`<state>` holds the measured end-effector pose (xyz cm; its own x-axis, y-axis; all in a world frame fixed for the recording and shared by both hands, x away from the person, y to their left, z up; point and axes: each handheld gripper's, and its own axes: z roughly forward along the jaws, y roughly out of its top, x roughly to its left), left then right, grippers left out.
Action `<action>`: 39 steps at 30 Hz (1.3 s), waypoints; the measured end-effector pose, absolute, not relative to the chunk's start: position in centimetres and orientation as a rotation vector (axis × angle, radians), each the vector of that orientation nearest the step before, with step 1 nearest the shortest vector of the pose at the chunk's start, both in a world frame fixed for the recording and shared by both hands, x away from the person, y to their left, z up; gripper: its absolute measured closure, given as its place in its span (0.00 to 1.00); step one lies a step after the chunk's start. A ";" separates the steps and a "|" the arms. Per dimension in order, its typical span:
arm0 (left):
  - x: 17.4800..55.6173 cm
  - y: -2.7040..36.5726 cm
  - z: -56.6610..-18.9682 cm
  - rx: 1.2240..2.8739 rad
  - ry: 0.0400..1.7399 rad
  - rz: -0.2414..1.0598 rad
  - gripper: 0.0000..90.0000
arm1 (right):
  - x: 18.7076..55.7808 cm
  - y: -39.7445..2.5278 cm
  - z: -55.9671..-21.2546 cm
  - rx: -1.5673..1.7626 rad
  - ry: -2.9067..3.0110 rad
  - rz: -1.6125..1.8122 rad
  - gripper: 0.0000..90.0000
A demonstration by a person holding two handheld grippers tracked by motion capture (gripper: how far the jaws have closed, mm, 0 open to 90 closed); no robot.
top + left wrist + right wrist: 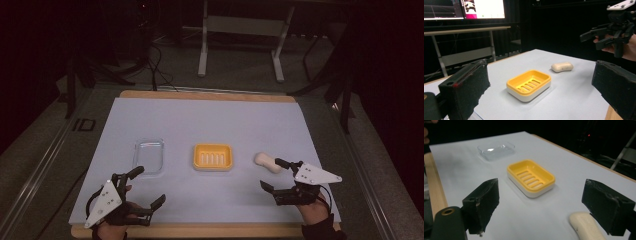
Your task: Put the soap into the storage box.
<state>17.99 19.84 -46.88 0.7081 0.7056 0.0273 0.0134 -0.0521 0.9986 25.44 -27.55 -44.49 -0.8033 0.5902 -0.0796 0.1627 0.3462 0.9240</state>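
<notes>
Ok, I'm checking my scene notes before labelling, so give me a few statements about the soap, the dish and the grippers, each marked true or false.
1. The soap bar lies inside the yellow soap dish. False: it lies on the table, to the dish's right.
2. The right gripper is open, the soap near its far finger. True.
3. The left gripper holds the clear lid. False: it is open, holding nothing.
4. The yellow soap dish is empty. True.
5. The clear lid lies left of the dish. True.
</notes>
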 end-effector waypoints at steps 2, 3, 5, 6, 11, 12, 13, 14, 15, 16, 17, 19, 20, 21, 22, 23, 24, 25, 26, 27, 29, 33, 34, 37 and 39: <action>18.0 19.8 -46.9 1.542 0.611 0.623 0.01 | 25.8 -27.5 -44.4 0.638 2.247 1.434 0.16; 18.0 19.8 -46.9 1.546 0.611 0.619 0.01 | 25.9 -27.4 -44.4 0.630 2.269 1.425 0.16; 18.1 19.7 -47.0 1.551 0.610 0.612 0.01 | 26.3 -27.4 -44.3 0.616 2.323 1.387 0.16; 18.1 19.7 -47.0 1.553 0.611 0.607 0.01 | 26.5 -27.3 -44.2 0.604 2.360 1.359 0.16; 18.2 19.6 -47.1 1.569 0.606 0.599 0.01 | 27.3 -27.3 -44.2 0.595 2.454 1.254 0.16; 18.1 19.5 -47.1 1.573 0.603 0.596 0.01 | 27.5 -27.2 -44.2 0.597 2.474 1.229 0.16; 18.2 19.5 -47.1 1.575 0.603 0.595 0.01 | 27.7 -27.2 -44.2 0.596 2.495 1.208 0.16; 18.2 19.5 -47.1 1.577 0.604 0.593 0.01 | 27.9 -27.2 -44.3 0.599 2.523 1.190 0.16; 18.2 19.4 -47.1 1.577 0.605 0.590 0.01 | 28.1 -27.2 -44.3 0.596 2.545 1.174 0.16; 18.2 19.4 -47.2 1.578 0.605 0.589 0.01 | 28.3 -27.2 -44.4 0.597 2.583 1.142 0.16; 18.2 19.4 -47.2 1.581 0.605 0.588 0.01 | 28.5 -27.1 -44.4 0.597 2.610 1.115 0.16; 18.3 19.4 -47.2 1.585 0.605 0.587 0.01 | 28.8 -26.9 -44.5 0.595 2.668 1.068 0.16; 18.3 19.4 -47.2 1.584 0.605 0.587 0.01 | 28.9 -26.8 -44.5 0.600 2.693 1.047 0.16; 18.3 19.4 -47.2 1.584 0.605 0.587 0.01 | 29.0 -26.8 -44.5 0.598 2.712 1.026 0.16; 18.2 19.4 -47.2 1.585 0.605 0.587 0.01 | 29.1 -26.6 -44.5 0.597 2.736 0.987 0.16; 18.2 19.4 -47.2 1.586 0.606 0.587 0.01 | 29.2 -26.5 -44.5 0.592 2.748 0.962 0.16; 18.2 19.4 -47.2 1.587 0.605 0.587 0.01 | 29.4 -26.4 -44.5 0.587 2.777 0.923 0.16; 18.2 19.4 -47.2 1.589 0.605 0.586 0.01 | 29.4 -26.3 -44.5 0.579 2.792 0.904 0.16; 18.2 19.4 -47.2 1.589 0.605 0.586 0.01 | 29.6 -26.2 -44.4 0.565 2.816 0.868 0.16; 18.3 19.4 -47.2 1.591 0.604 0.586 0.01 | 29.6 -26.1 -44.4 0.568 2.830 0.852 0.15; 18.3 19.4 -47.2 1.593 0.604 0.585 0.01 | 29.8 -25.8 -44.5 0.561 2.872 0.814 0.15; 18.3 19.3 -47.3 1.596 0.605 0.580 0.01 | 30.0 -25.2 -44.8 0.559 2.947 0.714 0.14; 18.3 19.3 -47.3 1.596 0.604 0.580 0.01 | 30.1 -25.1 -44.9 0.551 2.968 0.691 0.14; 18.3 19.3 -47.3 1.598 0.603 0.578 0.01 | 30.2 -24.7 -45.0 0.533 2.991 0.625 0.14; 18.3 19.3 -47.3 1.598 0.603 0.578 0.01 | 30.2 -24.6 -45.0 0.524 3.002 0.599 0.14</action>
<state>18.28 19.25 -47.27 0.7358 0.6768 0.0242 0.0526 -0.0927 0.9943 30.23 -24.57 -45.04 -0.9424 0.3331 0.0304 0.3192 0.8686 0.3791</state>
